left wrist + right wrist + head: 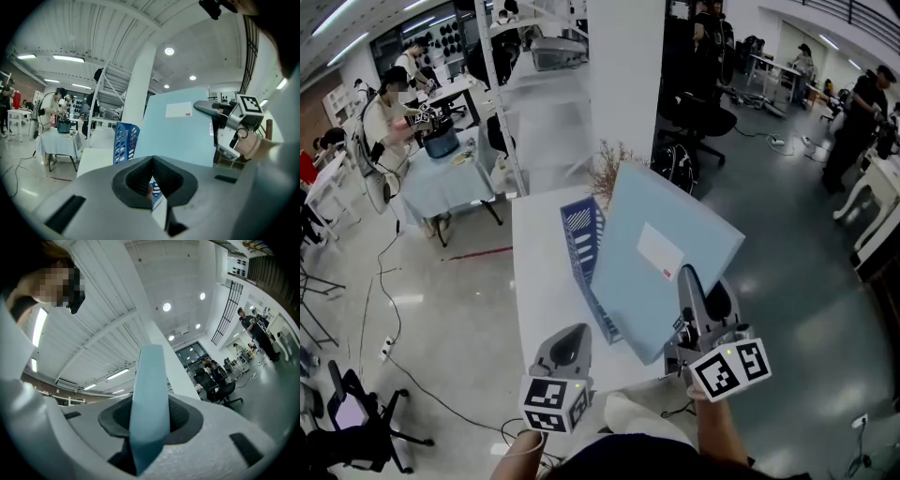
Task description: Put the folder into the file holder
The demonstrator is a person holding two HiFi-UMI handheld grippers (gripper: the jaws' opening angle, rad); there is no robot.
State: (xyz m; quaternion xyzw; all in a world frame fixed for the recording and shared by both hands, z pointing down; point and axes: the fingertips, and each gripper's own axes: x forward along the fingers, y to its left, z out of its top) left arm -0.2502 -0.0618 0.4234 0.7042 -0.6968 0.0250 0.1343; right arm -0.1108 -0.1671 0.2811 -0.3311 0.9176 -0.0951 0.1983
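Observation:
A large light-blue folder (661,267) with a white label hangs tilted above the table, its lower left part over the blue slotted file holder (584,246). My right gripper (686,274) is shut on the folder's right edge. In the right gripper view the folder's edge (149,394) runs upright between the pads. My left gripper (577,330) hovers near the table's front, shut with nothing in it. The left gripper view looks up at the folder (180,129), the file holder (124,143) and the right gripper (220,117) beyond.
The file holder stands on a narrow white table (546,300). A dried plant (607,171) sits at its far end by a white pillar (623,84). People work at tables on the far left (441,178). An office chair (352,422) and cables lie on the floor to the left.

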